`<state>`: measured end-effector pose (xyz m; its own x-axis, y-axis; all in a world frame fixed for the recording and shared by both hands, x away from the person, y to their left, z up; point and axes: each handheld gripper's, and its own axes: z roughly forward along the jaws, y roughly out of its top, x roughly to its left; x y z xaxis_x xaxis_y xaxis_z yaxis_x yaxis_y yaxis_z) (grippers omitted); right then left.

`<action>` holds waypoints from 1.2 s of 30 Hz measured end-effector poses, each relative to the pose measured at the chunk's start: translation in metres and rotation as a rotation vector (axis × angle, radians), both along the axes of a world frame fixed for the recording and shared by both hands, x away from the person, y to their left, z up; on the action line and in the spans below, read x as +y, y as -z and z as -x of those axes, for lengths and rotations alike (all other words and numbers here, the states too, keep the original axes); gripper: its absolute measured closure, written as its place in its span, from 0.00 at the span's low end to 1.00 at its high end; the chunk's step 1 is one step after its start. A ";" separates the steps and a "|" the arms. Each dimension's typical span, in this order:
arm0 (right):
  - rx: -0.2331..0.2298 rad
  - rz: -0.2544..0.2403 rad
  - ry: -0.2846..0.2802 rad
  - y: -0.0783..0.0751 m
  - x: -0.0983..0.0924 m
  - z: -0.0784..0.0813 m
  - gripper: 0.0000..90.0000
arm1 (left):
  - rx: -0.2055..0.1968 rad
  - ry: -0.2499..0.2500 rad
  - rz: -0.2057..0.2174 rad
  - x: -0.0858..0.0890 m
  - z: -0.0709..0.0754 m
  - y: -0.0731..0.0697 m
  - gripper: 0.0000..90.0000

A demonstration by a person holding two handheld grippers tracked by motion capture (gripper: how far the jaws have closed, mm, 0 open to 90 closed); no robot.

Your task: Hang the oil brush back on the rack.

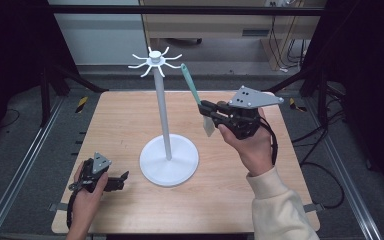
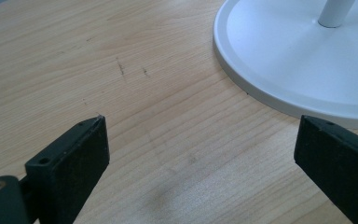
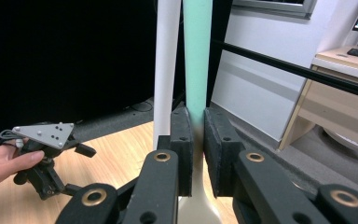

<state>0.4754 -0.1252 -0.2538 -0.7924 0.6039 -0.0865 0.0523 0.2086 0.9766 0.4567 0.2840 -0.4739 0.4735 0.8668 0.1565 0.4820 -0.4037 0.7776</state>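
Right gripper (image 3: 194,140) clamps spatula (image 1: 194,90), blade partly hidden behind jaws; left gripper (image 2: 200,154) open, empty.

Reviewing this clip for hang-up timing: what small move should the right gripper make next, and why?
Probably lift and nudge the spatula toward the nearest hook of the white rack. The right gripper clamps its handle, and its top end sits just beside and below the hooks, not yet hung.
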 end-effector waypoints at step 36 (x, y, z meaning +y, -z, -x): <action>0.023 0.001 -0.015 0.001 0.007 -0.008 0.92 | -0.001 0.000 0.001 0.000 0.000 0.000 0.03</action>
